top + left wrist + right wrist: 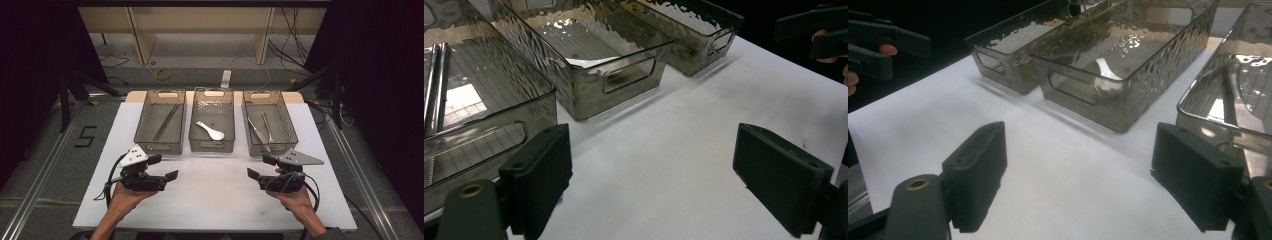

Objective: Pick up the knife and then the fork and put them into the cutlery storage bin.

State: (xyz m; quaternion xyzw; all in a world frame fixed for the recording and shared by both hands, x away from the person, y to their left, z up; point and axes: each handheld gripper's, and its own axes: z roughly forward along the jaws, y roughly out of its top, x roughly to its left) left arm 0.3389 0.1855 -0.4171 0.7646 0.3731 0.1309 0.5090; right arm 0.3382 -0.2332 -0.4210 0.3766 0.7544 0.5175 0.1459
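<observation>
Both claws, left [166,167] and right [257,166], gape empty over white counter [215,195], facing three clear bins: tongs [166,122], spoon [210,131], cutlery [262,131] sorted by type.

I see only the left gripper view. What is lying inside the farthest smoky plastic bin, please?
Observer: The right smoky transparent plastic bin holds two long metal utensils, lying lengthwise.
Operator: And the white thing in the middle bin?
Observer: A white plastic spoon, lying flat, bowl toward the near end.
Operator: Does the right gripper hold something?
Observer: No, the right gripper is open, nothing between its jaws.
</observation>
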